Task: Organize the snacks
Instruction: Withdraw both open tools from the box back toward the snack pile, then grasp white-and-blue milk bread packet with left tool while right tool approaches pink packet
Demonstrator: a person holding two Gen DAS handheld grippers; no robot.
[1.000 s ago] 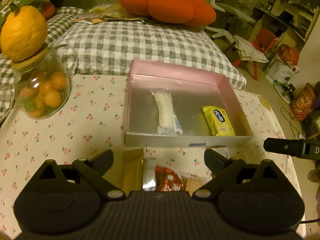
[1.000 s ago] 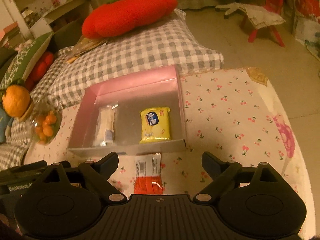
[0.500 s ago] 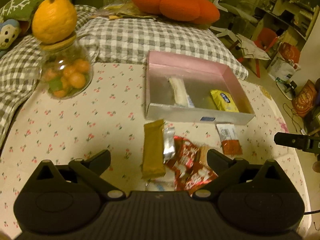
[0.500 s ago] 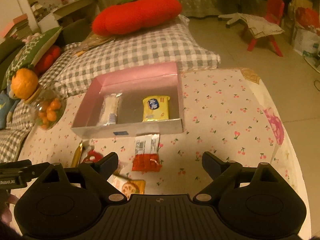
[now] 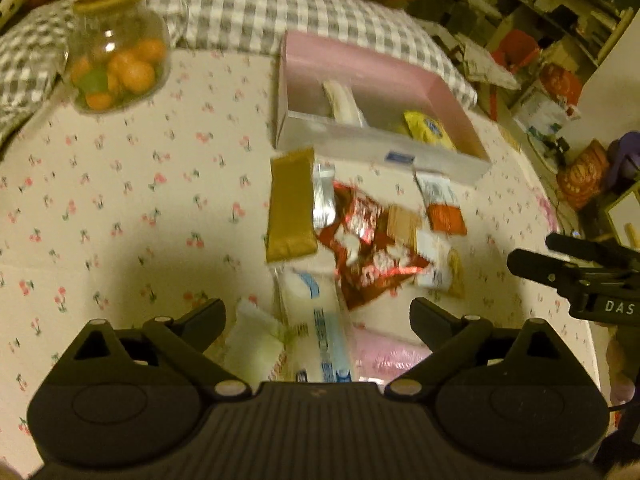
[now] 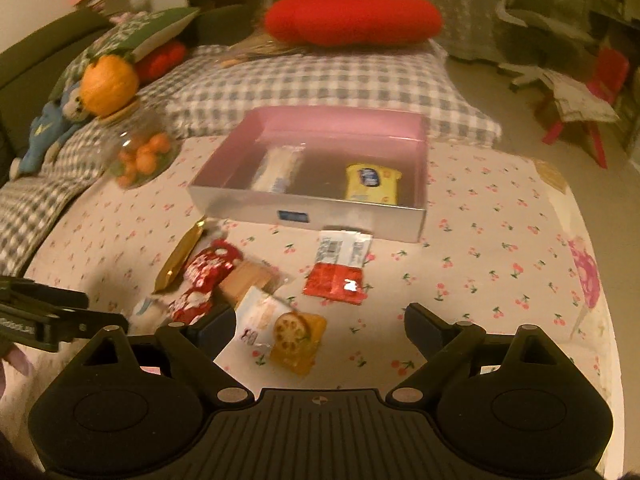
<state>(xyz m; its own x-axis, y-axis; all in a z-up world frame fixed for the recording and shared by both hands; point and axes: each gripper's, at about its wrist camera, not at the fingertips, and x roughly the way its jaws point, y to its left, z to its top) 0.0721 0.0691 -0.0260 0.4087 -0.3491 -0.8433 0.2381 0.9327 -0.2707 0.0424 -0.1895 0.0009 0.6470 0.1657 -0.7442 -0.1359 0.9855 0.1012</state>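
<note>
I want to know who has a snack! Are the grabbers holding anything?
No. The left gripper is closing on nothing yet; the right gripper is open and empty.

glass jar of small oranges | red cushion on checked pillow | blue soft toy far left

Cloth w/ small red cherry print on cream. Shallow box, pink inside, silver outside. Yellow packet w/ blue oval. Flat gold wrapper. Red-and-white sachet. Grey-white gingham cushion. Red plush cushion.
</note>
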